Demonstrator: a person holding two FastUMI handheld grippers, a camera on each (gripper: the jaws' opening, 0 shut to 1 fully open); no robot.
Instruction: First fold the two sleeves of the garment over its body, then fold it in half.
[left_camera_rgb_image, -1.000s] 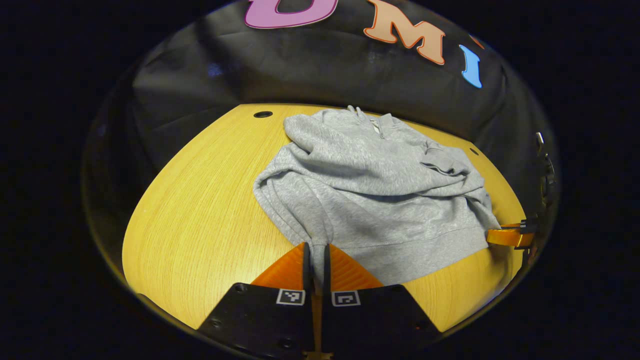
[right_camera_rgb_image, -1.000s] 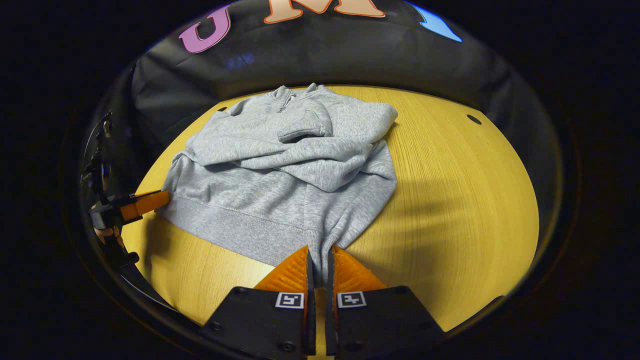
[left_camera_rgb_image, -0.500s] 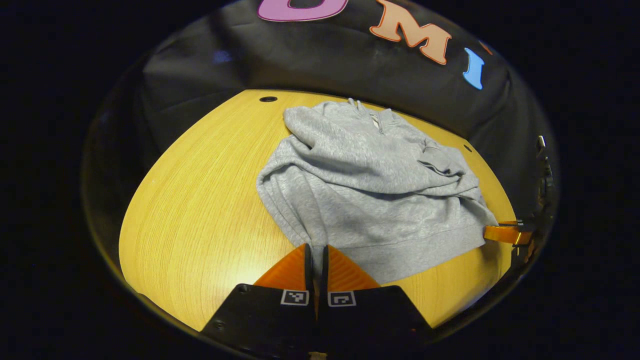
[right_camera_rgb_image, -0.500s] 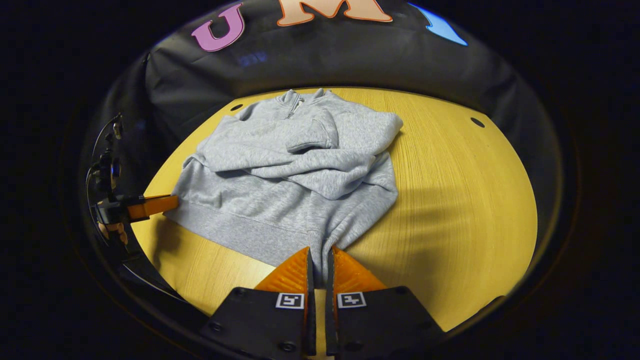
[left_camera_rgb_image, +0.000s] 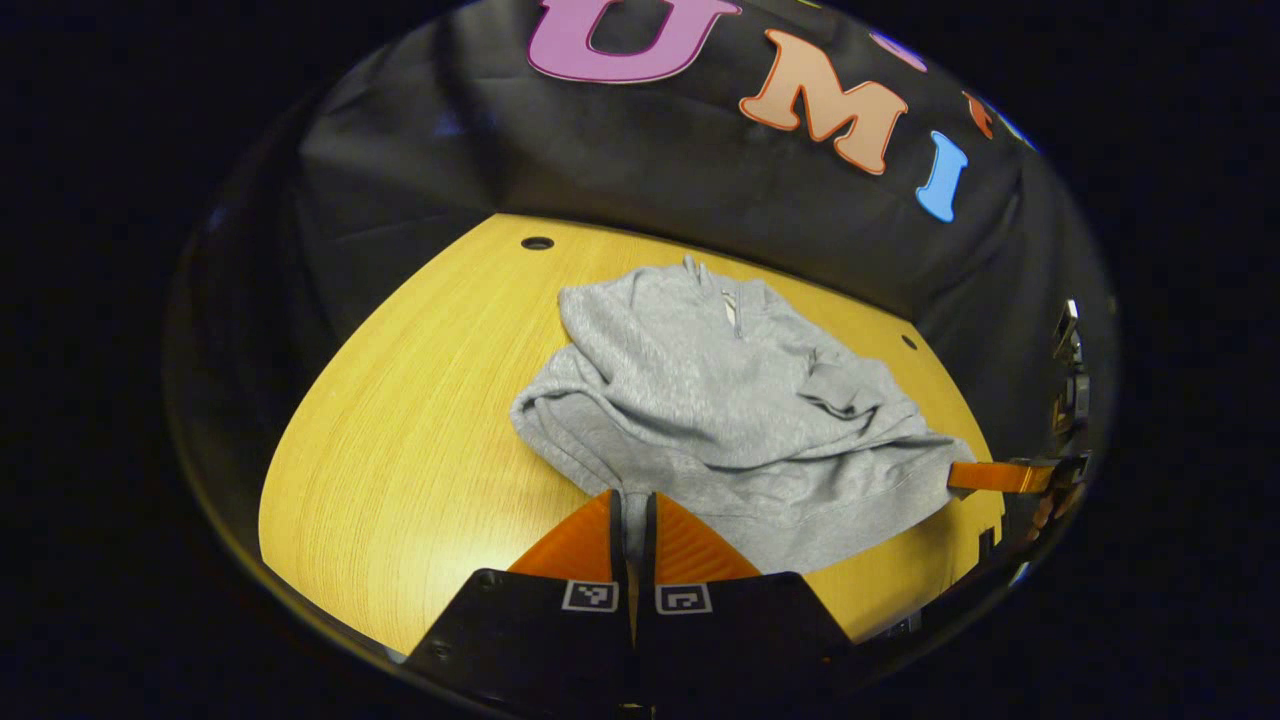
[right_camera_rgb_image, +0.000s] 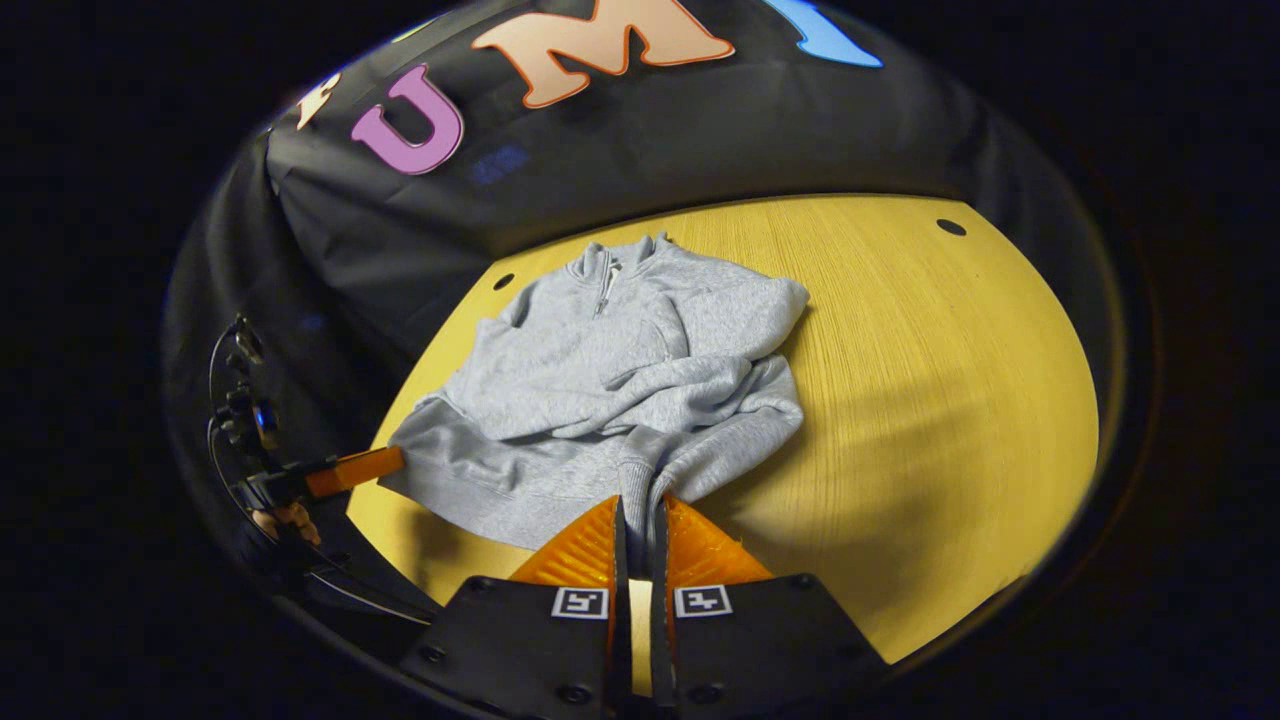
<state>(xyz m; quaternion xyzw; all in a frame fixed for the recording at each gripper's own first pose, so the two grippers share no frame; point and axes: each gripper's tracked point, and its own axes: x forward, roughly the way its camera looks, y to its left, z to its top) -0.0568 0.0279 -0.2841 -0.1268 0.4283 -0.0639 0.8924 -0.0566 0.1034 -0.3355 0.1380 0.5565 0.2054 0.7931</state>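
Two corners of the grey sweatshirt (left_camera_rgb_image: 720, 400) are pinched in my jaws, one in each hand. My left gripper (left_camera_rgb_image: 631, 515) has its jaws closed down to a thin slit on the hem corner nearest it, the cloth running up out of the gap. My right gripper (right_camera_rgb_image: 640, 520) is clamped the same way on the opposite hem corner, fabric bunched between its fingers.

Most of the sweatshirt lies on the yellow wooden counter (left_camera_rgb_image: 400, 450), collar and short zip toward the black cloth wall (left_camera_rgb_image: 640, 170). Both sleeves are folded across the chest, one cuff (left_camera_rgb_image: 835, 385) lying on top. The hem edge sags between my two grips.

From the left gripper view I see my right gripper (left_camera_rgb_image: 985, 477) at the far hem corner; from the right gripper view, my left gripper (right_camera_rgb_image: 355, 470) likewise, with fingers of my hand (right_camera_rgb_image: 285, 520) behind it.
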